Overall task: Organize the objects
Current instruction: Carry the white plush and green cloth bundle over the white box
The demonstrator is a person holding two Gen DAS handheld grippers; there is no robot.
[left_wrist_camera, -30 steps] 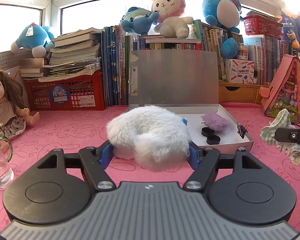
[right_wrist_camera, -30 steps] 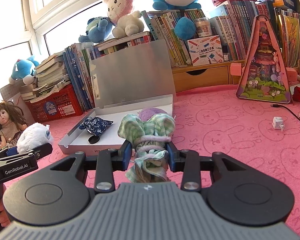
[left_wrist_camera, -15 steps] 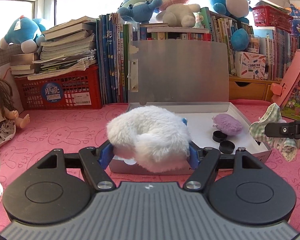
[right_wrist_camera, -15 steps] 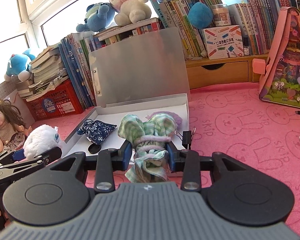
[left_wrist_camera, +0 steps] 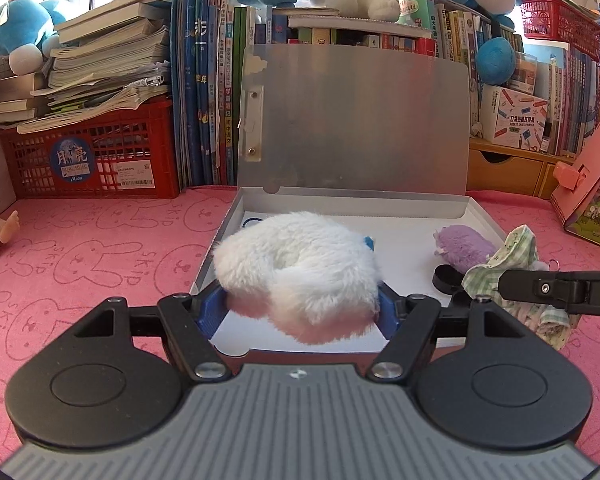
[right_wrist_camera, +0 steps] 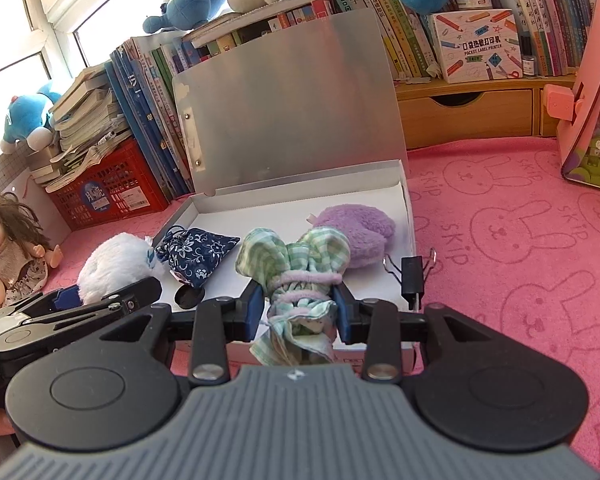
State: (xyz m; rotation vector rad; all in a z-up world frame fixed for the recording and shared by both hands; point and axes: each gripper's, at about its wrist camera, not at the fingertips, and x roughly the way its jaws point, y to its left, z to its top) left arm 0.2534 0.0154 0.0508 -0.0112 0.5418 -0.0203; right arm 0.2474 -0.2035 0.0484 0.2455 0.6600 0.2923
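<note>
My left gripper (left_wrist_camera: 300, 306) is shut on a white fluffy plush ring (left_wrist_camera: 296, 268), held over the front left of the open white box (left_wrist_camera: 482, 216). The same plush (right_wrist_camera: 114, 258) shows at the left of the right wrist view. My right gripper (right_wrist_camera: 296, 306) is shut on a green checked cloth bundle (right_wrist_camera: 296, 276) tied with a purple band, above the box's front edge (right_wrist_camera: 380, 354). That bundle (left_wrist_camera: 512, 256) and the right gripper's finger (left_wrist_camera: 556, 290) appear at the right of the left wrist view. Inside the box lie a purple fuzzy pouch (right_wrist_camera: 358, 232), a blue floral pouch (right_wrist_camera: 198, 254) and black round lids (left_wrist_camera: 446, 278).
The box lid (left_wrist_camera: 354, 120) stands upright against rows of books (left_wrist_camera: 204, 92). A red crate (left_wrist_camera: 88, 152) with stacked books sits left, a doll (right_wrist_camera: 10, 248) at far left. A black binder clip (right_wrist_camera: 414, 280) hangs on the box's right front. A pink toy house (right_wrist_camera: 592, 92) stands right, on the pink mat (right_wrist_camera: 520, 240).
Both grippers have moved forward toward the open box, each still holding its item; the box now looks closer, with the plush and the bundle above its front part.
</note>
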